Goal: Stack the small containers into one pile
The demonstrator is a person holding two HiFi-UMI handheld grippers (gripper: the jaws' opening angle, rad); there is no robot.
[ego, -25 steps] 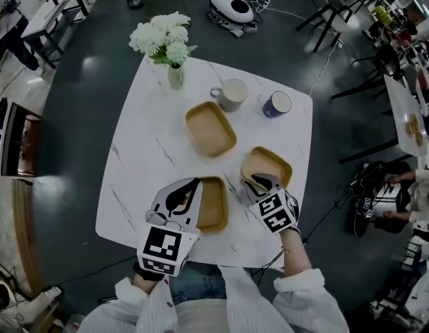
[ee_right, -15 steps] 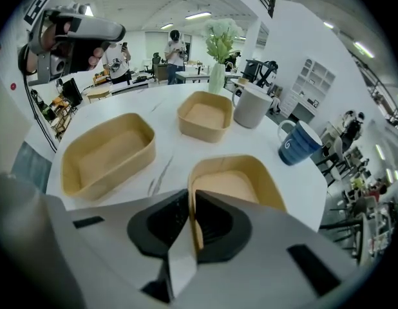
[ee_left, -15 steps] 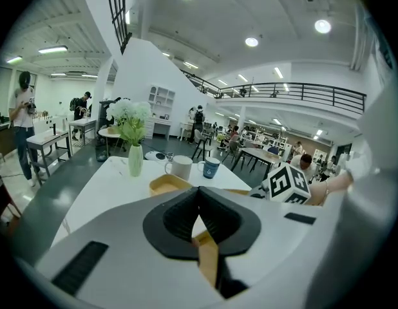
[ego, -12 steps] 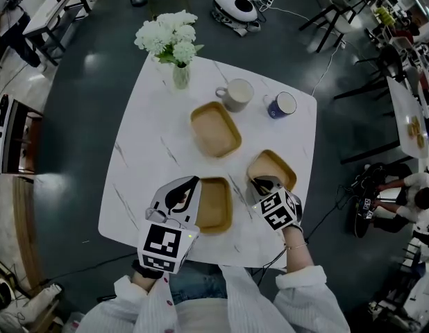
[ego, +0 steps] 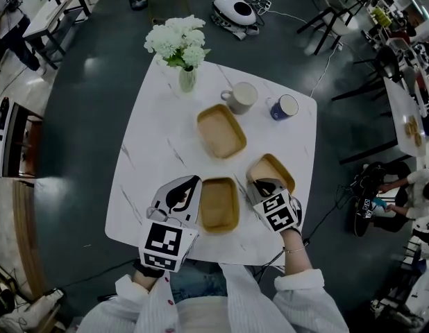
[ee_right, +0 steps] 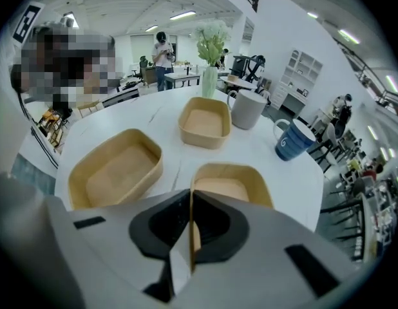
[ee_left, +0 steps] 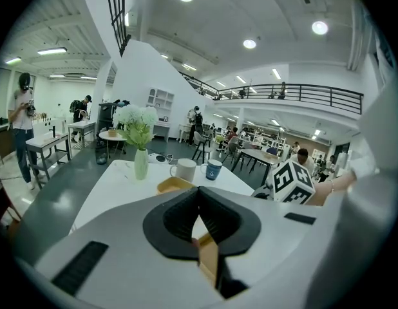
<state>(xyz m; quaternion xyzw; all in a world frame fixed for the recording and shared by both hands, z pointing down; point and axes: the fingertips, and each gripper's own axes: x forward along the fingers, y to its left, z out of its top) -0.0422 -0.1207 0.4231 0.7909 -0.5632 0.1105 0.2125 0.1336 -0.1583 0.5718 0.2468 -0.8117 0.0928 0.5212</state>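
Left claw clenched on near container rim, right claw grasping right container rim, third container mid-counter, apart.

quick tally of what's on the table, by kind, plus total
Containers: 3 (far container, middle container, right container)
Mugs: 2 (grey mug, blue mug)
Vase with flowers: 1
Total: 6
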